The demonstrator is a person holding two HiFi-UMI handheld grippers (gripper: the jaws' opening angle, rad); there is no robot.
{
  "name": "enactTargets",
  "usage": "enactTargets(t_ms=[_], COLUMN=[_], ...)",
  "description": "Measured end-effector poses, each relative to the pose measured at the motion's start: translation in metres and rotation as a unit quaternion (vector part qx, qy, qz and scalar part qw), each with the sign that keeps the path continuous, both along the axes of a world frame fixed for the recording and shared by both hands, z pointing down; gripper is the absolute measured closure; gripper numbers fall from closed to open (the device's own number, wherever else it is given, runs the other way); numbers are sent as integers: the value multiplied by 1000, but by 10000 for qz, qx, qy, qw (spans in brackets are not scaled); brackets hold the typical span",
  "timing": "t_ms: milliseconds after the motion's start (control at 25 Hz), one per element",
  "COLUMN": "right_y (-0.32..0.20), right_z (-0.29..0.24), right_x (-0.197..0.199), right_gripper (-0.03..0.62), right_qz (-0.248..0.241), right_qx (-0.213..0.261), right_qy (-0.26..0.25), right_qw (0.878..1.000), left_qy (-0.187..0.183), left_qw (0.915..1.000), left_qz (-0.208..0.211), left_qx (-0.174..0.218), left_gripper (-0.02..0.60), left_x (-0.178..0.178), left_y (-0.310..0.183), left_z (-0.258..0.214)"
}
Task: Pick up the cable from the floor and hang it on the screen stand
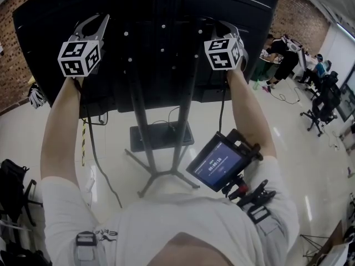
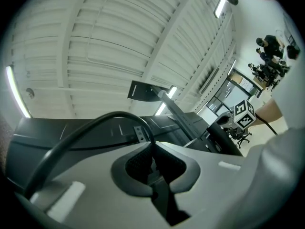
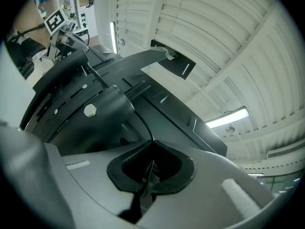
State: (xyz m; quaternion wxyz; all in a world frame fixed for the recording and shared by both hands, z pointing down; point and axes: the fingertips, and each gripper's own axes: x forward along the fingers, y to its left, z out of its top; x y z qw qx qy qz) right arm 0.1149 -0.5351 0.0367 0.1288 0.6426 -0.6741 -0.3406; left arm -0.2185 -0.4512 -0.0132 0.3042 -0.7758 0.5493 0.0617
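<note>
The screen's black back (image 1: pixel 166 15) fills the top of the head view, on a stand with twin poles (image 1: pixel 138 93). My left gripper (image 1: pixel 95 20) is raised against the screen's upper left and is shut on the black cable (image 2: pixel 86 128), which arcs out of the jaws to the left. From there the cable (image 1: pixel 91 143) drops to the floor. My right gripper (image 1: pixel 224 25) is up at the screen's upper right, shut on a thin stretch of cable (image 3: pixel 138 120). Another strand (image 1: pixel 222 107) hangs below it.
The stand's feet (image 1: pixel 161 173) and a dark tray (image 1: pixel 161 134) are on the glossy floor below. A phone (image 1: pixel 219 162) is mounted at the person's chest. People at desks (image 1: pixel 283 54) and office chairs (image 1: pixel 319 104) are at the far right, a black bag (image 1: pixel 14 182) at the left.
</note>
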Motion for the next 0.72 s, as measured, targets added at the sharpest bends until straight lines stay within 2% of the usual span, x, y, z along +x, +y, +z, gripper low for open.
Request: enactTargets(t_ms=[240, 400, 560, 720], right_y=[-4, -6, -11, -18], right_z=[-4, -1, 2, 7], right_x=[1, 0, -1, -1], right_gripper=[572, 571, 568, 565], right_qz=[436, 863, 1340, 1826], right_qx=[24, 99, 123, 43], right_qy=[643, 1263, 1959, 2703], right_qw=[9970, 9882, 9714, 9453], left_qy=[-98, -179, -157, -174], left_qw=[9999, 9997, 9997, 9997], left_qz=[-122, -165, -180, -186], left_qx=[-17, -40, -29, 5], left_gripper=[563, 563, 563, 563], left_x=[3, 4, 3, 7], left_y=[-2, -3, -3, -2], left_z=[10, 19, 21, 22])
